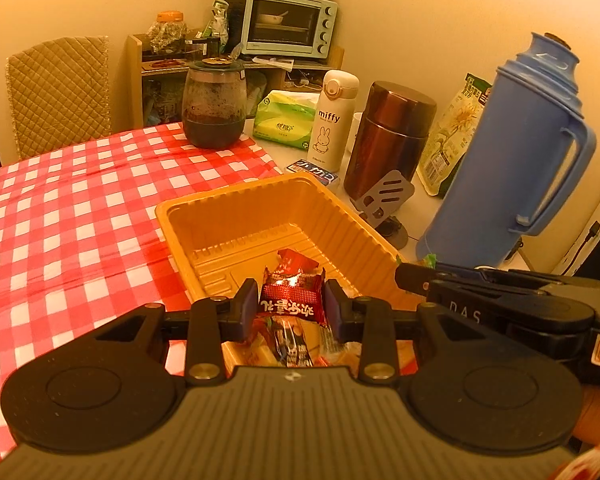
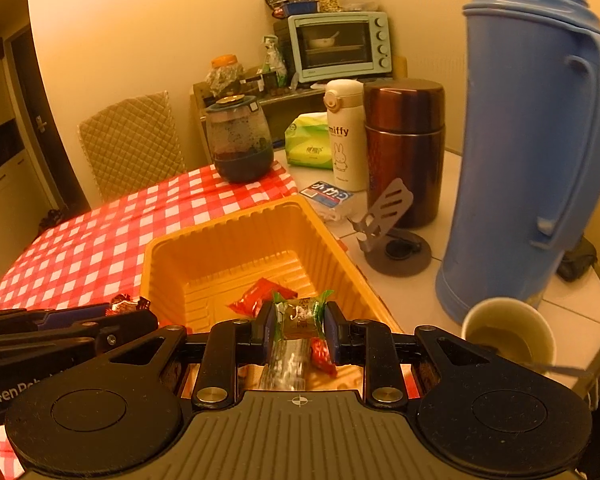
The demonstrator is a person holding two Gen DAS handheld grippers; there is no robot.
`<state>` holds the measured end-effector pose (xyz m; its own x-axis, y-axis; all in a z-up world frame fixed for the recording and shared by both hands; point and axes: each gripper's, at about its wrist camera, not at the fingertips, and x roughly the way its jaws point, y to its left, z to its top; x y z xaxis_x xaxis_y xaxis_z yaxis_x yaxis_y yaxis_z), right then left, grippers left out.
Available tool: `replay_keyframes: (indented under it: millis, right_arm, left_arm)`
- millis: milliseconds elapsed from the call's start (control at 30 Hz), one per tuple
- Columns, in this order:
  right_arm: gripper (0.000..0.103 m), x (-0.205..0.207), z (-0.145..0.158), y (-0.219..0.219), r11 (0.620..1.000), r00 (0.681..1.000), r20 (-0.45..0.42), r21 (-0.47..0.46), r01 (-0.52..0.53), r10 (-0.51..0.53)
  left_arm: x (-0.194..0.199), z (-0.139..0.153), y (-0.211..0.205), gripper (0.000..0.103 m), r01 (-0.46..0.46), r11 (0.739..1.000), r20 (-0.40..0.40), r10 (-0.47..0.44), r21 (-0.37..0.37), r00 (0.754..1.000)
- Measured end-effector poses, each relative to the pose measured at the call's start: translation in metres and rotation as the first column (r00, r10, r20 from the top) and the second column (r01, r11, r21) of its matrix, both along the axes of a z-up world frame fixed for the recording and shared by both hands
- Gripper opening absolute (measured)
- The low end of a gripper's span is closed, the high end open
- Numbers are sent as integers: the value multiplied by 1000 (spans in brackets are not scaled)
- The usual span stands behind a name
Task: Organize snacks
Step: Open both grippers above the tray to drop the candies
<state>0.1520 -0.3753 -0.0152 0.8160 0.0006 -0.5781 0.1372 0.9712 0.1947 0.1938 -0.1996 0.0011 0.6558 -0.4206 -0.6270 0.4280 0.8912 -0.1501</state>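
My left gripper [image 1: 291, 297] is shut on a red snack packet [image 1: 294, 308] with white lettering, held over the near end of an orange plastic tray [image 1: 236, 208]. My right gripper [image 2: 299, 319] is shut on a brown candy with green wrapper ends [image 2: 300, 322] above the same tray [image 2: 220, 228]. A red packet [image 2: 256, 300] lies on the tray floor, and several wrapped snacks [image 1: 290, 350] lie at its near end. Each gripper shows in the other's view: the right one [image 1: 410, 278] beside the tray's right wall, the left one [image 2: 146, 318] by its left wall.
The tray sits on a red-checked tablecloth [image 1: 68, 216]. To its right stand a blue thermos [image 2: 524, 168], a brown canister [image 2: 404, 148], a white Miffy bottle [image 2: 344, 136], a grey phone stand [image 2: 392, 216] and a paper cup [image 2: 508, 336]. A glass teapot [image 1: 214, 104] and a chair [image 1: 60, 92] are behind.
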Motion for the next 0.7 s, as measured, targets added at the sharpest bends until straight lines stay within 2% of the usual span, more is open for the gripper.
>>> replay_keyframes:
  millis: [533, 700]
  right_arm:
    - [26, 50, -13, -7, 1000, 999, -42, -19, -20, 19]
    - [26, 54, -16, -6, 1000, 999, -50, -20, -18, 17]
  left_arm:
    - [60, -17, -9, 33, 28, 999, -10, -28, 18, 1000]
    - [69, -20, -13, 35, 52, 998, 24, -52, 25, 998]
